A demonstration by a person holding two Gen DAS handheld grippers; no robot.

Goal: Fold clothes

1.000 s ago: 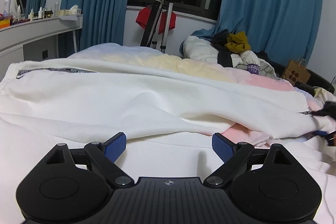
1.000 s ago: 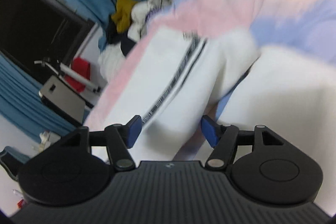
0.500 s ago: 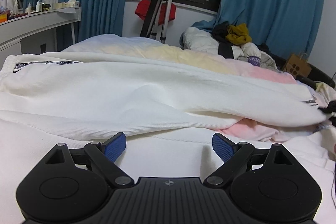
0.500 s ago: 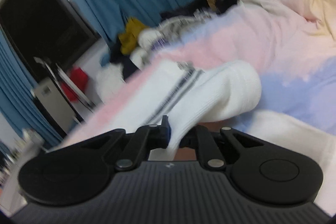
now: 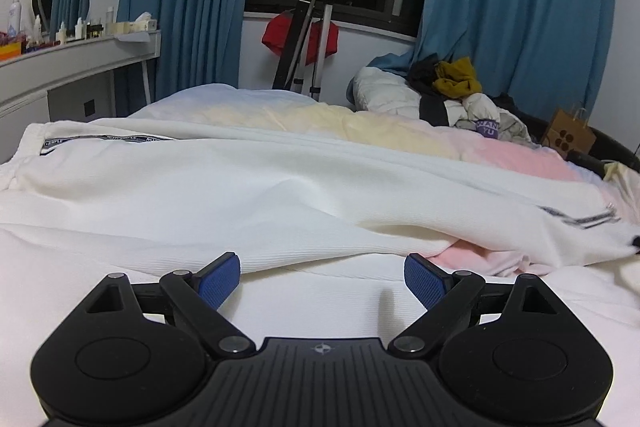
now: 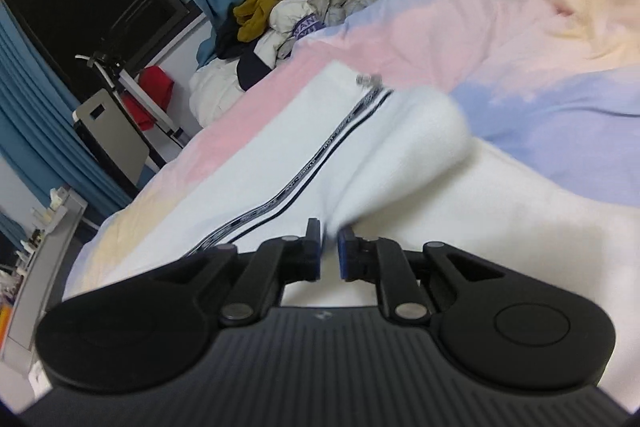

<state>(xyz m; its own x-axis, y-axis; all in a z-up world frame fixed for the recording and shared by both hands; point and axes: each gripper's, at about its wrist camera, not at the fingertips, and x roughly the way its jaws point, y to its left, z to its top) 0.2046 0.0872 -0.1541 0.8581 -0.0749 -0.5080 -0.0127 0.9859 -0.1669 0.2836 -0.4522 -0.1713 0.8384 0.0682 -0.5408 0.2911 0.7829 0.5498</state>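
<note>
White striped garment [image 5: 248,195] rumpled across bed [image 5: 400,125]

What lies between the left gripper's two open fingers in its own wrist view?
Only white garment fabric: the left gripper hangs open over it, nothing pinched, and a folded edge crosses just beyond the fingertips. The left wrist view shows this.

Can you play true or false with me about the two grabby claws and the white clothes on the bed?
1. The left gripper is wide open. True.
2. The right gripper is wide open too. False: it pinches the white garment.
3. The garment has a dark stripe. True.
4. The curtains are red. False: they are blue.
5. The garment lies on the floor. False: it lies on the pastel bedspread.
</note>
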